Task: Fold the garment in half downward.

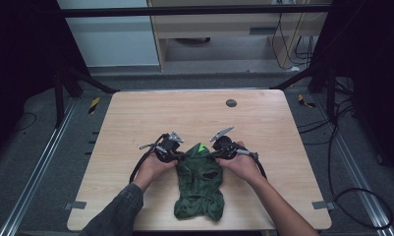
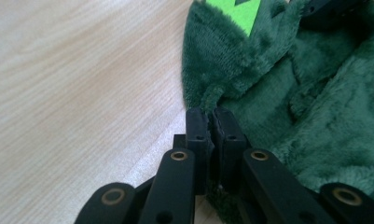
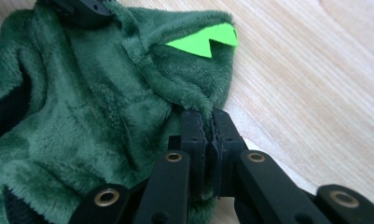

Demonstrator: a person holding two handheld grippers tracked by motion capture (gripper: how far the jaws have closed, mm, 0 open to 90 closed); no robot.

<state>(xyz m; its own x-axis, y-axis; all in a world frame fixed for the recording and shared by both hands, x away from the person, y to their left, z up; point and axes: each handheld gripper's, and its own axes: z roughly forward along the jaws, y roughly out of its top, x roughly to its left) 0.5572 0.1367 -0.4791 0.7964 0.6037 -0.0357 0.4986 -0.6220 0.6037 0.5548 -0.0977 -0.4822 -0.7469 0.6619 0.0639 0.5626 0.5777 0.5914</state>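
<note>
Left jaws: pressed together on an edge fold of the green plush garment [image 2: 287,107]; fabric pinched between the pads at the tips.
Right jaws: also closed, clamped on the opposite edge of the same garment, just below the bright green patch [image 3: 204,41].
Left gripper [image 1: 177,156]: sat at the garment's upper left corner, low over the table, tips pointing inward to the right.
Right gripper [image 1: 215,154]: sat at the upper right corner, tips pointing inward to the left, facing the left one across the cloth.
Garment position: lay on the near middle of the wooden table [image 1: 135,123], top end strung between the two grippers, the rest crumpled and trailing toward the near edge.
Writing: none readable; the only marking was the neon green jagged patch near the garment's top.
Left hand [image 1: 153,169]: wrapped round the gripper body, dark sleeve [image 1: 117,211] coming in from bottom left.
Right hand [image 1: 242,164]: same grip, bare forearm [image 1: 283,211] coming in from bottom right.
Cables: a black loop trailed back from each gripper beside the wrists.
Surroundings: dark round grommet [image 1: 231,103] at the far side of the table, well apart from the garment; grey tape tabs [image 1: 75,205] at the near corners.
Obstructions: nothing lay between the grippers and the cloth.
</note>
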